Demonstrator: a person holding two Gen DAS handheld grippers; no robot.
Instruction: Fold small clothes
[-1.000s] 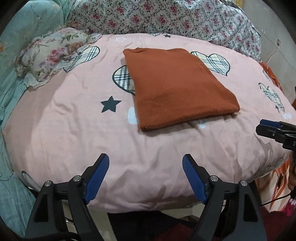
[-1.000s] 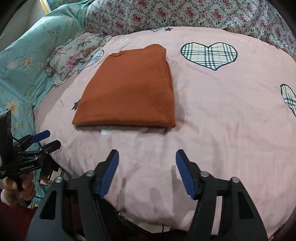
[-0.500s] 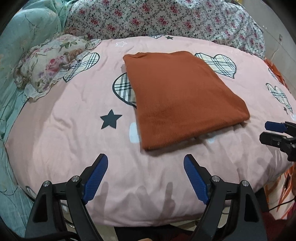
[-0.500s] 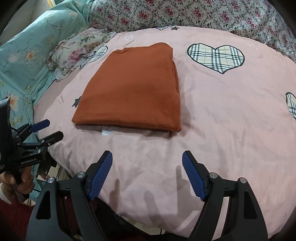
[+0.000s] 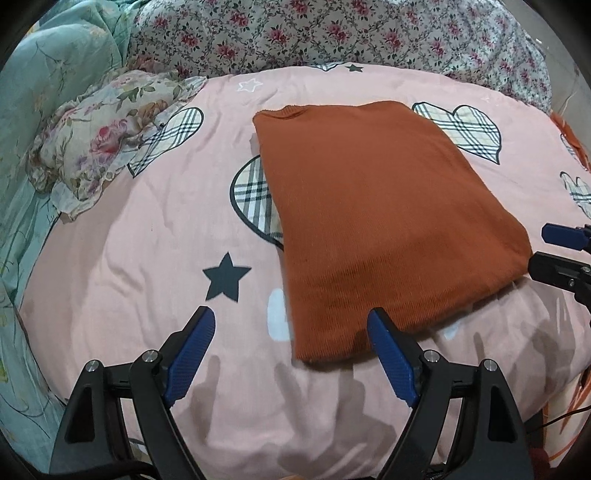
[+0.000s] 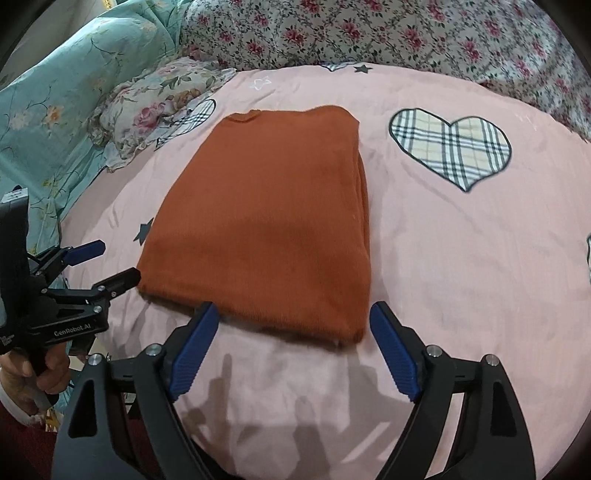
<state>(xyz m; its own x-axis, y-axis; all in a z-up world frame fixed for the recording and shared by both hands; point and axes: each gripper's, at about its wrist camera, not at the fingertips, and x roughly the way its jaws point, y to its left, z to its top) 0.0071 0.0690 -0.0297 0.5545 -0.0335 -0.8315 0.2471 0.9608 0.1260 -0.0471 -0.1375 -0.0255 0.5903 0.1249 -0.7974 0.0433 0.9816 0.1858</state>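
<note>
Left wrist view: the left gripper (image 5: pixel 291 332) hangs with its jaws spread wide and nothing between them, its blue pads (image 5: pixel 190 350) just short of the near hem.
Right gripper: the right gripper (image 6: pixel 291 332) has its jaws wide too, having just been opening, with nothing clamped; the near hem lies just beyond its tips, toward 12 o'clock.
Garment: the rust-orange knit top (image 5: pixel 373 206) lies on the pink duvet (image 5: pixel 129 266), already folded into a neat, layered rectangle, neckline at the far end.
Handling: I'd judge it soft, light and limp, a ribbed knit that sags if lifted by one corner and may let its layers slide apart.
Where to hold: the two near corners look best, one per gripper, pinching all layers together; the stacked edge at 3 o'clock in the right wrist view is the thick side.
Edges: the bed's near rim drops away at 6 o'clock, close under both grippers.
Open room: bare duvet spreads from 1 to 3 o'clock around the plaid heart (image 6: pixel 450 147), with more at 9 o'clock by the dark star (image 5: pixel 225 277).
Far side: a floral pillow (image 5: pixel 107 125) sits at 10 o'clock, a flowered quilt (image 5: pixel 332 33) along 12 o'clock, both well apart from the top.
</note>
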